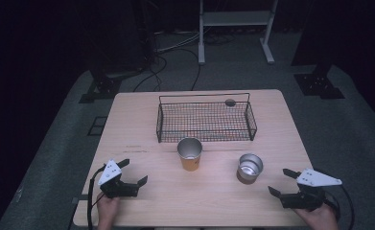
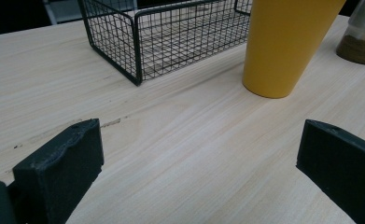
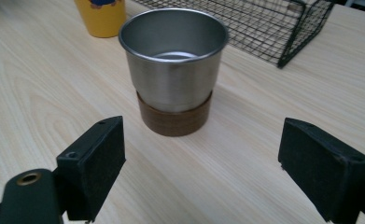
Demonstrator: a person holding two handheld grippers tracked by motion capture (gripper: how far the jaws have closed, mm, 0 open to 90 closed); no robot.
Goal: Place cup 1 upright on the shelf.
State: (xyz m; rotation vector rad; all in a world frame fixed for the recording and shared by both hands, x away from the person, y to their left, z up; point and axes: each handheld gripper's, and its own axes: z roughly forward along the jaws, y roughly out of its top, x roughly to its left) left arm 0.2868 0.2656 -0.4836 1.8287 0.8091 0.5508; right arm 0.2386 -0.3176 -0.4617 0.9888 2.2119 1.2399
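A yellow cup (image 1: 190,154) stands upright at the table's middle, just in front of a black wire basket (image 1: 205,120). To its right stands a steel cup (image 1: 250,167) with a brown base. My left gripper (image 1: 133,172) rests open near the front left, pointing toward the yellow cup (image 2: 283,42), nothing between its jaws. My right gripper (image 1: 283,182) is open at the front right, aimed at the steel cup (image 3: 174,70), which stands a short way ahead of its fingertips (image 3: 96,158). The basket (image 2: 161,37) looks empty.
A small dark round object (image 1: 230,102) lies on the table behind the basket's far right rim. The light wooden table (image 1: 142,129) has bare surface left of the basket and along the front edge. Dark stands and cables sit on the floor beyond.
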